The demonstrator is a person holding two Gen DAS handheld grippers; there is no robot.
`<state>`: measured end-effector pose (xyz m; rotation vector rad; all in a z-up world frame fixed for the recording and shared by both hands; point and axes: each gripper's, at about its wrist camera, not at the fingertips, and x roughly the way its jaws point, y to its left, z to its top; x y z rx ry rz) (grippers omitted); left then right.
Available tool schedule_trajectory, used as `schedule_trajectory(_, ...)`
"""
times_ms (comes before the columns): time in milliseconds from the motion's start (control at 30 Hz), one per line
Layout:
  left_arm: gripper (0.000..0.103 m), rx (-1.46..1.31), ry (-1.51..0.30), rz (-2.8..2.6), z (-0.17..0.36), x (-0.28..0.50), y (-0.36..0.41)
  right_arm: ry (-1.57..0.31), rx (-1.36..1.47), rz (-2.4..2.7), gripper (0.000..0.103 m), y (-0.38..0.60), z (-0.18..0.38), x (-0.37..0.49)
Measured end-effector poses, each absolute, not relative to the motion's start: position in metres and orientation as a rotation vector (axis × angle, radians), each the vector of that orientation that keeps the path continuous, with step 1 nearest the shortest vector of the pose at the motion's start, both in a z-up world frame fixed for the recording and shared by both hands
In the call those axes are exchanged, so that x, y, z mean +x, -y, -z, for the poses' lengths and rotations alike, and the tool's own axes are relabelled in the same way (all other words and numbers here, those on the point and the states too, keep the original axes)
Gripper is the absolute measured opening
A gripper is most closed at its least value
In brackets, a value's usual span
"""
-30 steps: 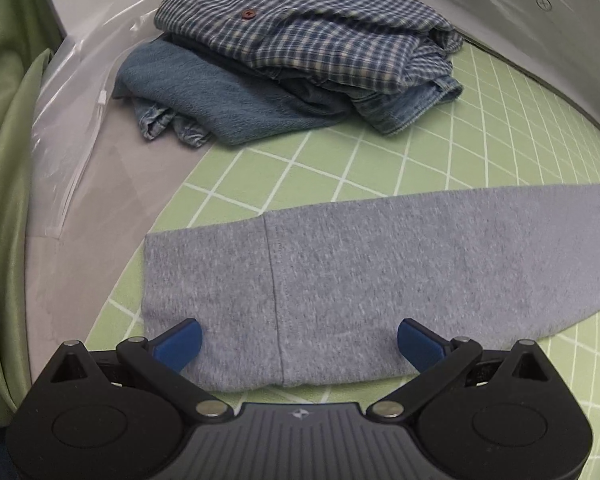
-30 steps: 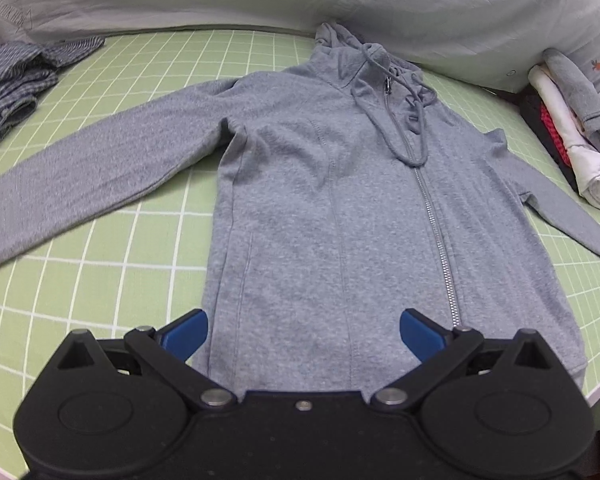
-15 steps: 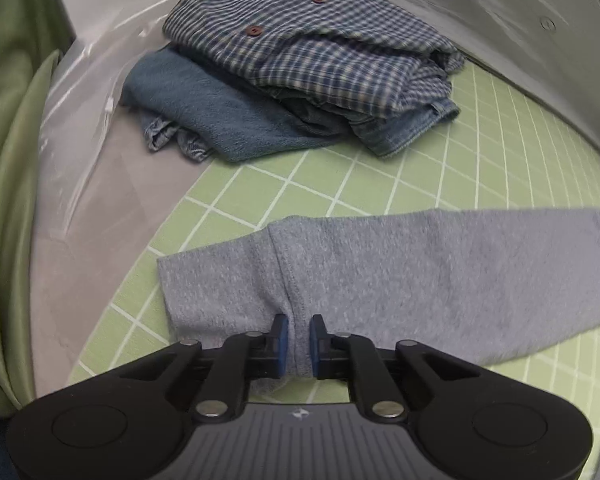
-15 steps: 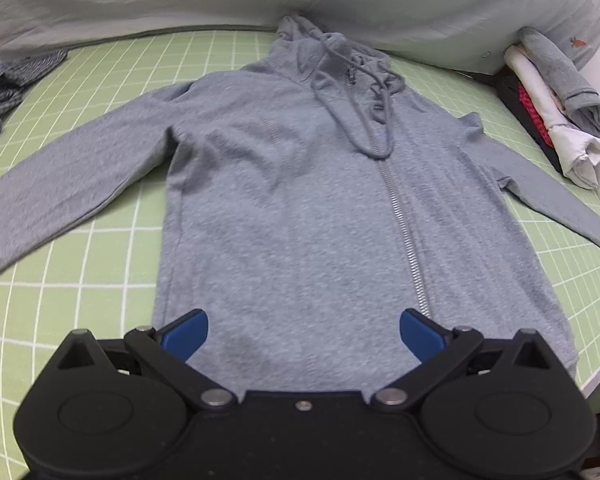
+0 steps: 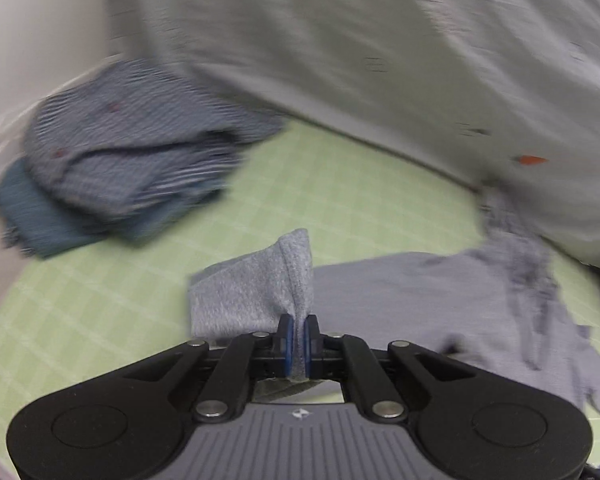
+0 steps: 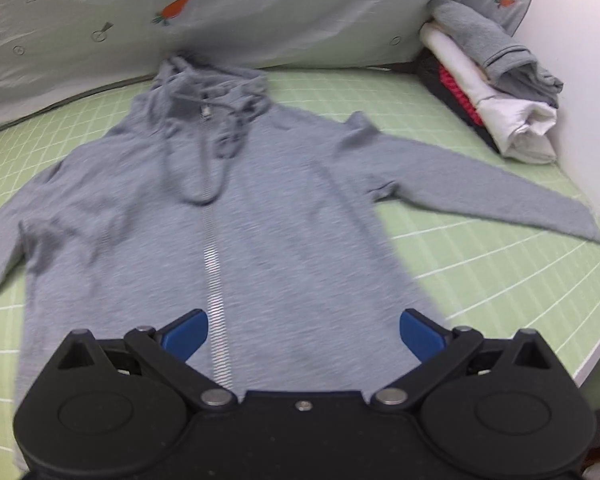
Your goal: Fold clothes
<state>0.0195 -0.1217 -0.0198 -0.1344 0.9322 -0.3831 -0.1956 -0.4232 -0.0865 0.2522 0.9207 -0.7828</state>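
The grey hoodie lies flat and face up across the middle of the green mat, a soft marled knit with a silver zip running down its front and a drawstring looping below the bunched hood at the mat's far edge. Thin white lines rule the mat into squares. One sleeve stretches out toward the right edge, tapering to a plain cuff.

The left gripper is clamped on the other sleeve's cuff; its blue pads pinch a fold of the knit, and the cuff stands up off the mat in a soft peak. This view is blurred. The right gripper hangs over the hoodie's lower hem with its blue fingers spread wide and nothing between them.

At the mat's far left corner sits a folded pile: a blue checked shirt over a darker blue garment. At the far right corner is a stack of folded clothes, grey on white on dark. A pale cloth with small carrot prints rises along the far edge behind the hood.
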Motion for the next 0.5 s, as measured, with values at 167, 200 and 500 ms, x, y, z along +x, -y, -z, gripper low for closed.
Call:
schedule_trajectory(167, 0.016, -0.168, -0.942, 0.565, 0.017, -0.032, 0.247, -0.891, 0.235, 0.799, 0.103, 0.484, 0.083, -0.229)
schedule_trajectory(200, 0.033, -0.166, -0.955, 0.573, 0.020, -0.041, 0.267, -0.886, 0.225, 0.800, 0.103, 0.495, 0.082, -0.234)
schedule_trajectory(500, 0.087, -0.023, -1.026, 0.323, 0.032, -0.061, 0.276, -0.856, 0.239, 0.727, 0.103, 0.539, 0.081, -0.236)
